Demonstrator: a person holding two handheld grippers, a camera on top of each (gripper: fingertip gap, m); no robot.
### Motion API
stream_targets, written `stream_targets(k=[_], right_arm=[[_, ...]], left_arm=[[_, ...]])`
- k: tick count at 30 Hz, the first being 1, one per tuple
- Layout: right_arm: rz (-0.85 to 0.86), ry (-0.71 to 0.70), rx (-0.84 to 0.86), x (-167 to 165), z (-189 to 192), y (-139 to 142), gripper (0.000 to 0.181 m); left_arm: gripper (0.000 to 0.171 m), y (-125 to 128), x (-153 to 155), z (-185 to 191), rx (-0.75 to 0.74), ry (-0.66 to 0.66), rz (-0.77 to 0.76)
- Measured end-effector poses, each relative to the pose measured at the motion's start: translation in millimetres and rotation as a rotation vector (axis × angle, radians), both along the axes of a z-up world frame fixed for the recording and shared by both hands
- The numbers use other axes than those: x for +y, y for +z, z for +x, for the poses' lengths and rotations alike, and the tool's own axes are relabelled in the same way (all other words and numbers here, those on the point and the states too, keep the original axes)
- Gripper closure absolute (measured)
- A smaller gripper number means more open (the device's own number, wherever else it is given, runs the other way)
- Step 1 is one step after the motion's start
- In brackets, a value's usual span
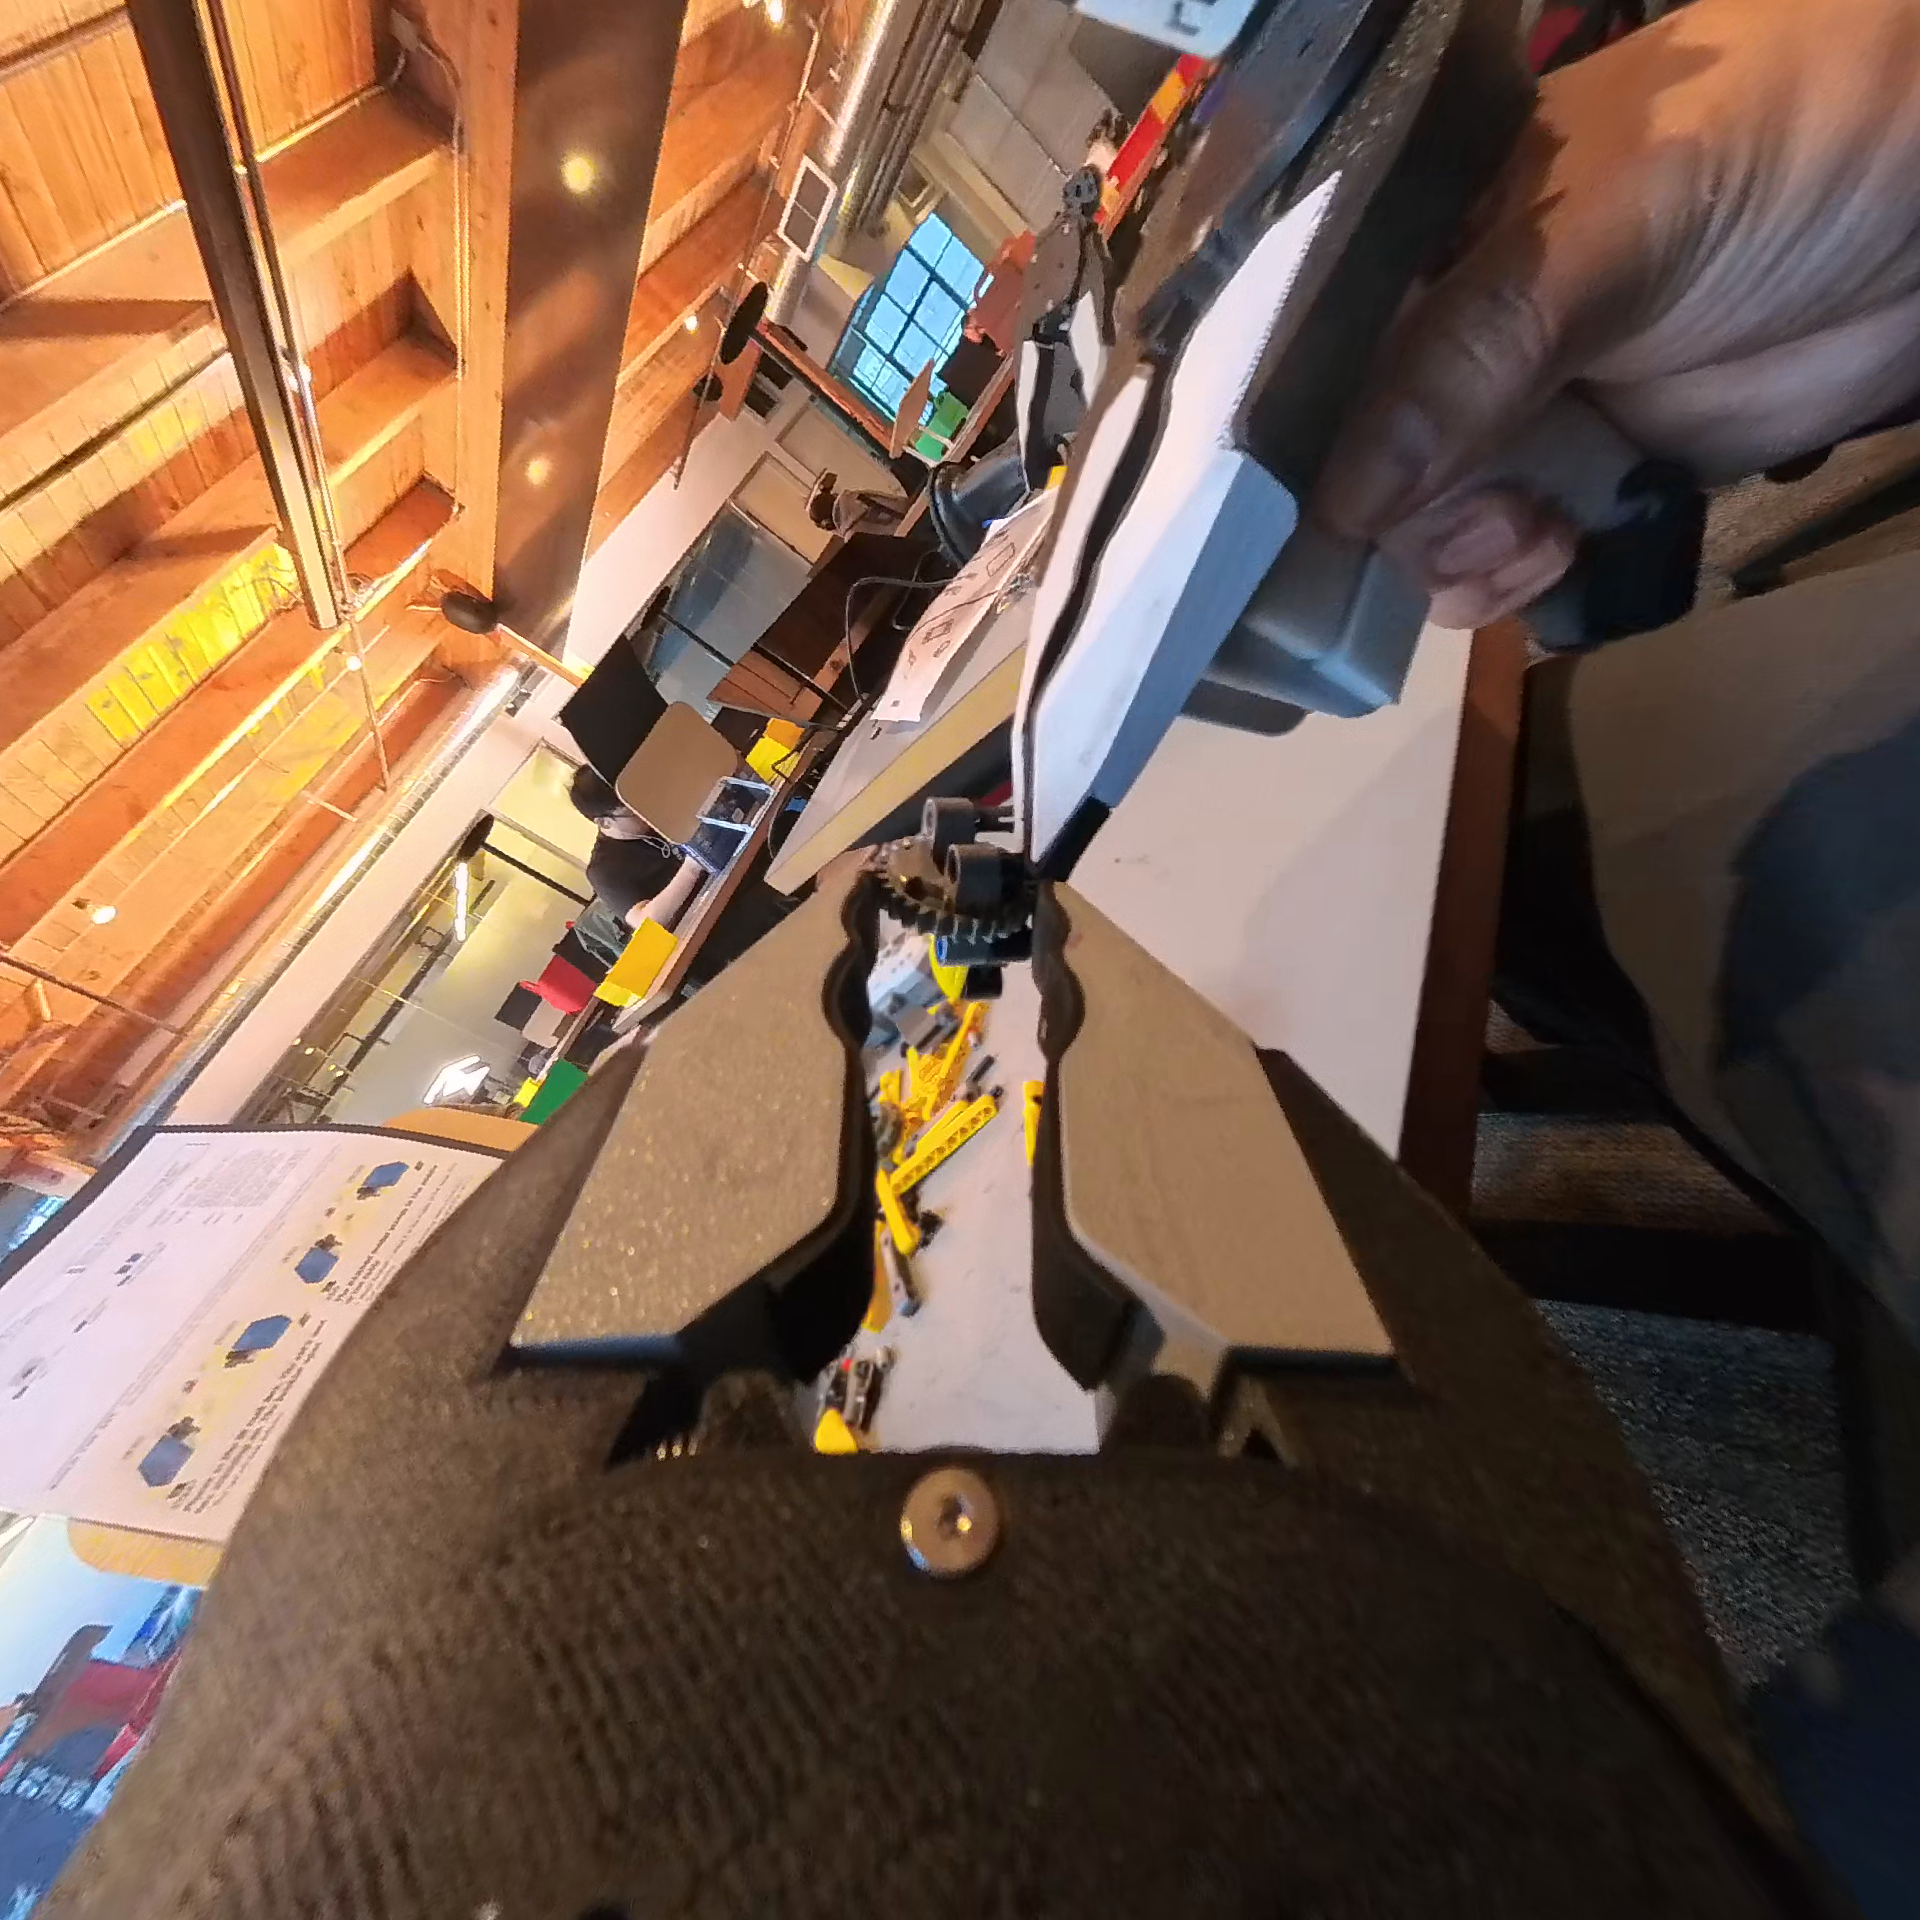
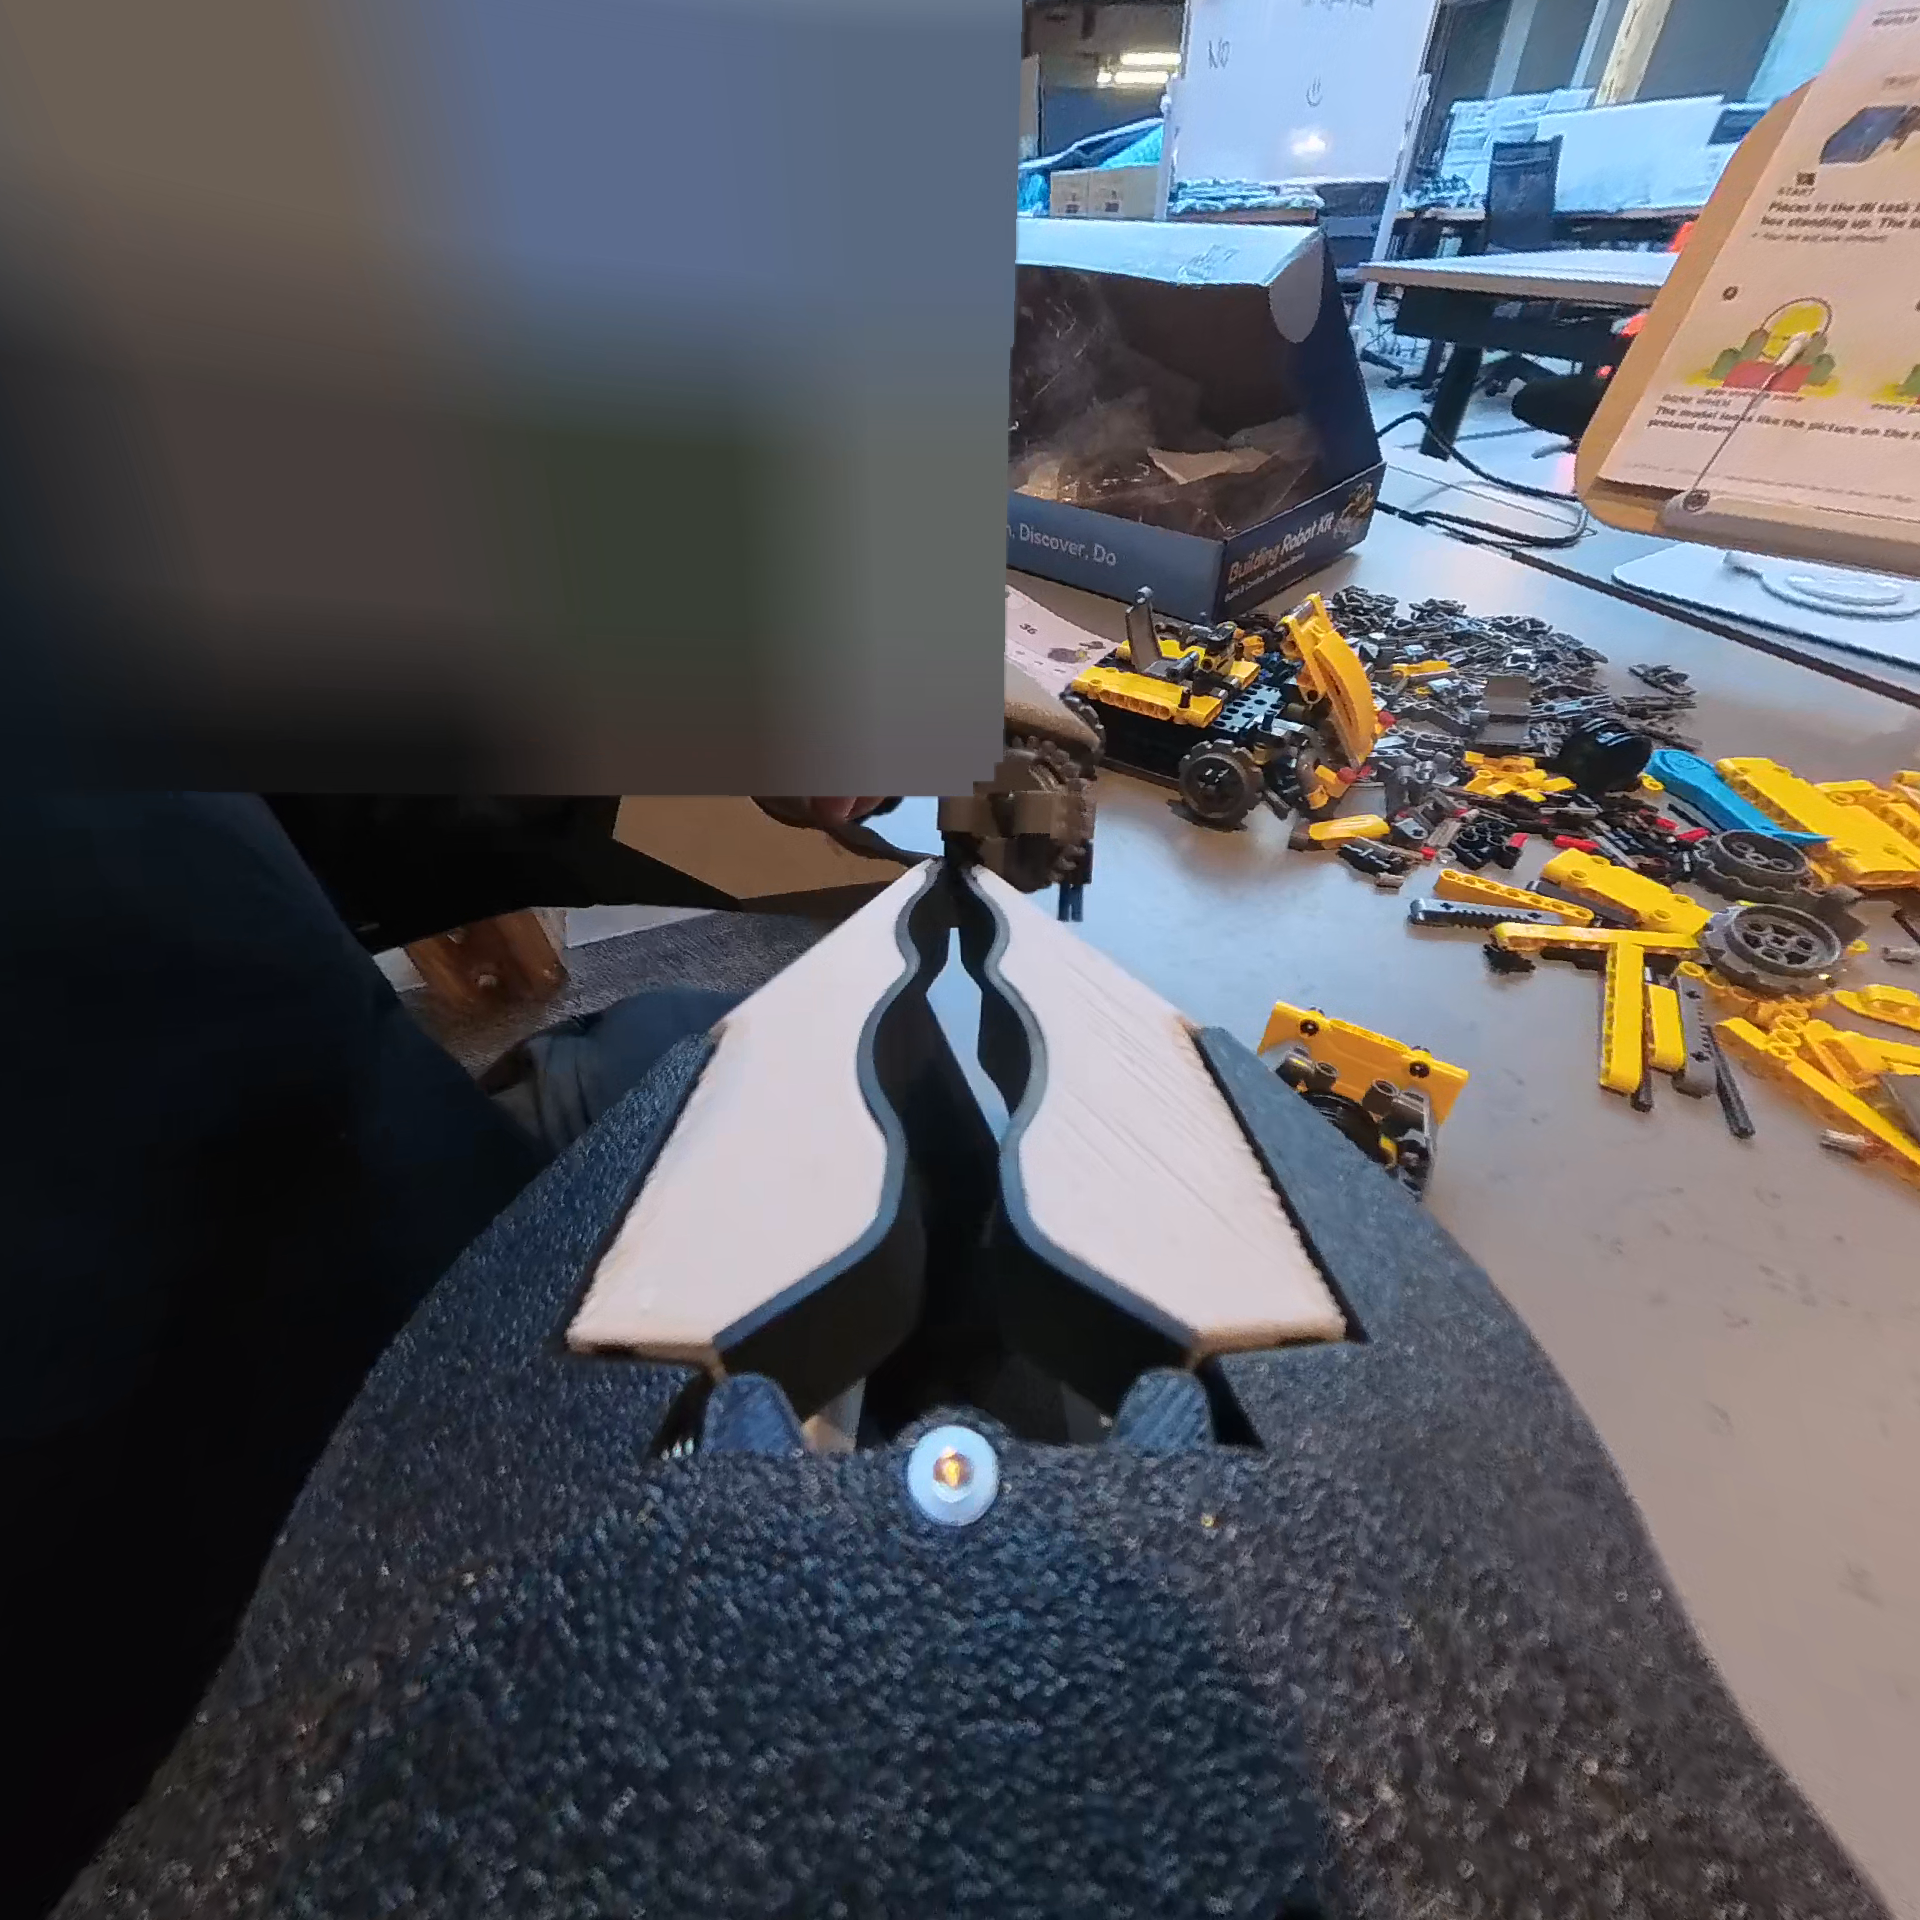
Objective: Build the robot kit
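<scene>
The left gripper (image 1: 951,904) held a small dark gear assembly (image 1: 961,894) between its jaws, which were closed only as far as the piece allowed — black toothed wheels and a short black axle stub showed at the tips. The right gripper (image 2: 951,878) met the same assembly (image 2: 1039,831) from the other side; its jaws were drawn almost together at the tips, pinching a thin black part of it. In the right wrist view a mosaic patch covered part of the assembly, so the exact point of grip could not be told.

Seen from the left wrist view, the right gripper (image 1: 1143,582) and the hand (image 1: 1621,343) holding it stood just above the assembly and blocked much of the white tabletop (image 1: 1299,831) behind it. Below the assembly, between the left fingers (image 1: 727,1153), loose yellow beams (image 1: 935,1122) lay scattered on the tabletop.

From the right wrist view, beyond the assembly and to its right stood a part-built yellow-and-black vehicle (image 2: 1236,707) on the tabletop (image 2: 1558,1299). Behind that vehicle sat an open dark blue box (image 2: 1195,416) with clear bags inside. Further right of the assembly spread a heap of small black and grey pieces (image 2: 1475,665), yellow beams, a blue piece (image 2: 1714,795) and two grey wheels (image 2: 1771,940). A small yellow sub-assembly (image 2: 1361,1091) lay near, below and right of the held piece. An instruction sheet on a stand (image 2: 1787,312) stood well apart at the far right.
</scene>
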State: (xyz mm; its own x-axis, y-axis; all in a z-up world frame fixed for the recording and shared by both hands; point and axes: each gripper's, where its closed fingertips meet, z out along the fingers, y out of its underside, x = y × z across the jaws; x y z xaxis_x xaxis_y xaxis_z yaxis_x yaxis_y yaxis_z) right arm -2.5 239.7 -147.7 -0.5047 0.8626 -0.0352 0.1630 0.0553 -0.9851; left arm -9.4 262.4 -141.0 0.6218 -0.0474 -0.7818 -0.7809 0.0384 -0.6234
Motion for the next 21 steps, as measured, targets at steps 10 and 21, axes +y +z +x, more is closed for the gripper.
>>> stream_targets(k=[10, 21], right_arm=[[-0.176, 0.016, -0.123, 16.9, -1.1, -8.5, 0.17], [-0.47, 0.43, -0.098, 20.4, 15.2, 19.3, 0.151]], left_arm=[[0.143, -18.2, 7.3, -17.4, -0.036, -0.018, -0.108], [0.143, 19.7, -9.1, 11.9, -0.58, -0.588, -0.178]])
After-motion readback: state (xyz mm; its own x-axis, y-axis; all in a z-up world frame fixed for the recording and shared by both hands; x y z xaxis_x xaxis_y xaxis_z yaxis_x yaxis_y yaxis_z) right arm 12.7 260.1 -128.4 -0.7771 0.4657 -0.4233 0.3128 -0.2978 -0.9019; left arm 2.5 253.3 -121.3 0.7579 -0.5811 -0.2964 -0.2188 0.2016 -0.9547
